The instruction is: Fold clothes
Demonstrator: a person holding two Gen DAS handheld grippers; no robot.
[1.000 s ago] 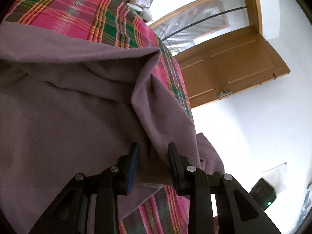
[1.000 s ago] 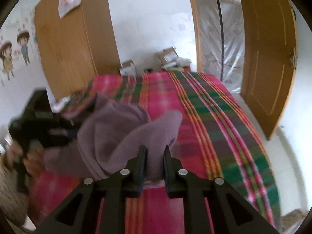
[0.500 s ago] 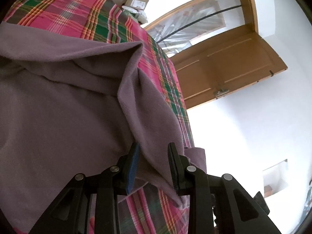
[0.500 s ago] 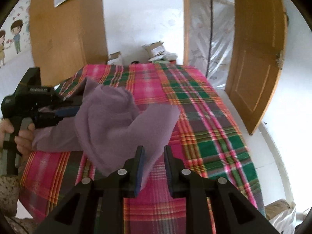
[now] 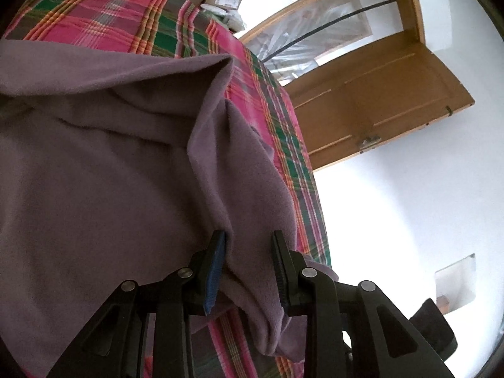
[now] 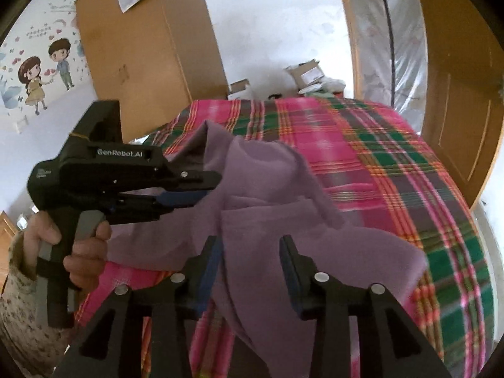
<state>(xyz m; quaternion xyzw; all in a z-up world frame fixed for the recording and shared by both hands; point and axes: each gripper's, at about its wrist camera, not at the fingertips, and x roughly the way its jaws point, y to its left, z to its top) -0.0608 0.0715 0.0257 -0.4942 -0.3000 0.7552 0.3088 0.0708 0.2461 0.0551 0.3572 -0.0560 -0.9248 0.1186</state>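
A purple fleece garment (image 5: 110, 173) lies rumpled on the pink and green plaid bed (image 5: 110, 9). My left gripper (image 5: 249, 252) is shut on a thick fold of it at the near edge. In the right wrist view that left gripper (image 6: 209, 187), held by a hand (image 6: 82, 252), pinches the garment (image 6: 267, 195) from the left. My right gripper (image 6: 250, 252) stands open, its fingers wide apart, with a flap of the garment lying between and below them on the bed (image 6: 393, 173).
A wooden door (image 6: 456, 94) stands open at the right, past the bed's edge. A wooden wardrobe (image 6: 135, 47) stands behind the bed at the left. Cardboard boxes (image 6: 305, 72) sit against the far wall.
My right gripper has opened and let go of the garment, whose flap now rests lower on the bed. The left gripper keeps its hold and has shifted little.
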